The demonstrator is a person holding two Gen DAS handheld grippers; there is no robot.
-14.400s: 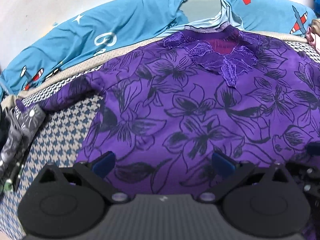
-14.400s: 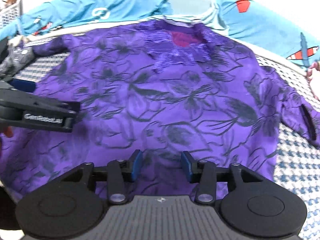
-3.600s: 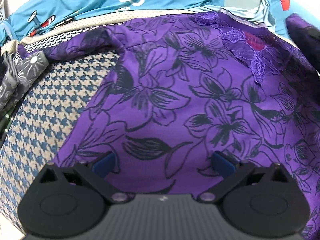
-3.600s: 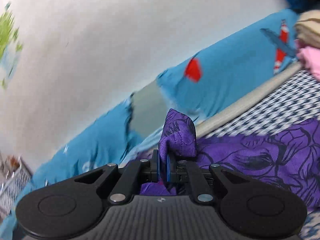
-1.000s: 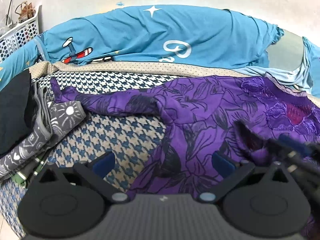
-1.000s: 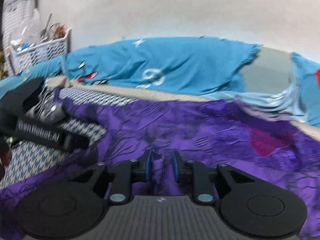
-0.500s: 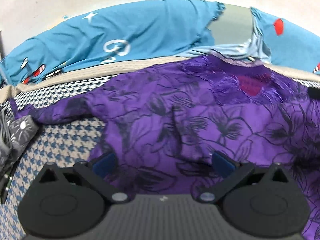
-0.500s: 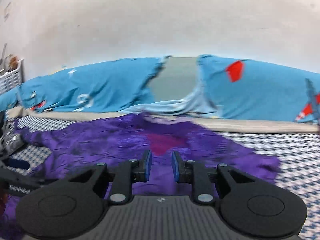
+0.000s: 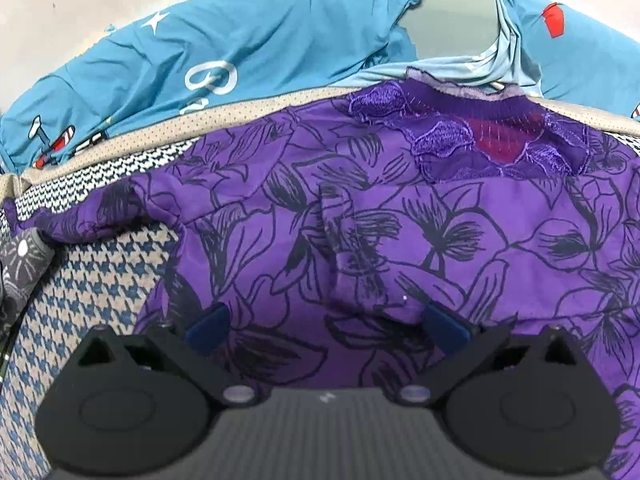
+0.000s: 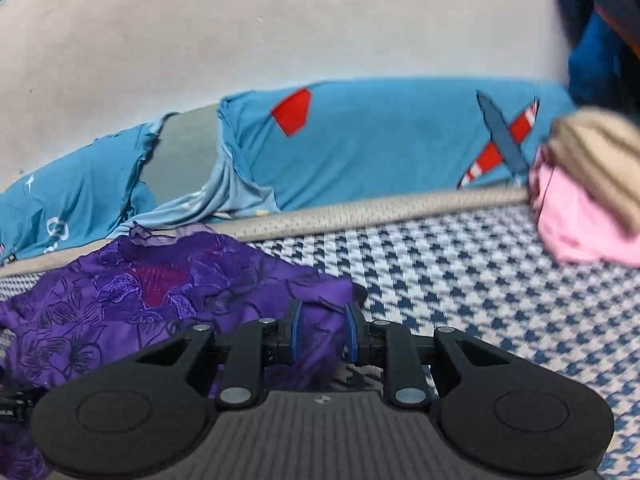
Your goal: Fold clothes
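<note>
Bed with a blue-and-cream houndstooth cover (image 9: pixel 92 292), bounded at the far side by a beige piped edge and blue pillows printed with aeroplanes (image 10: pixel 400 148) against a pale wall. Purple floral blouse (image 9: pixel 400 232), the garment being folded, lies spread on the cover with its embroidered neckline (image 9: pixel 472 140) toward the far edge; one sleeve (image 9: pixel 88 216) extends flat to the left, while in the right wrist view the blouse's right side ends in a folded edge and bare cover lies beyond it. Pink and beige folded clothes (image 10: pixel 580 200) are stacked at the far right of the bed, well apart from the blouse. A grey patterned cloth (image 9: pixel 24 256) lies at the left margin, near the sleeve tip. Left hand-held gripper (image 9: pixel 326 322): jaws wide apart just above the blouse's middle, gripping nothing. Right hand-held gripper (image 10: pixel 320 330): jaws narrow, with purple fabric showing between the blue pads; whether they pinch it cannot be told.
</note>
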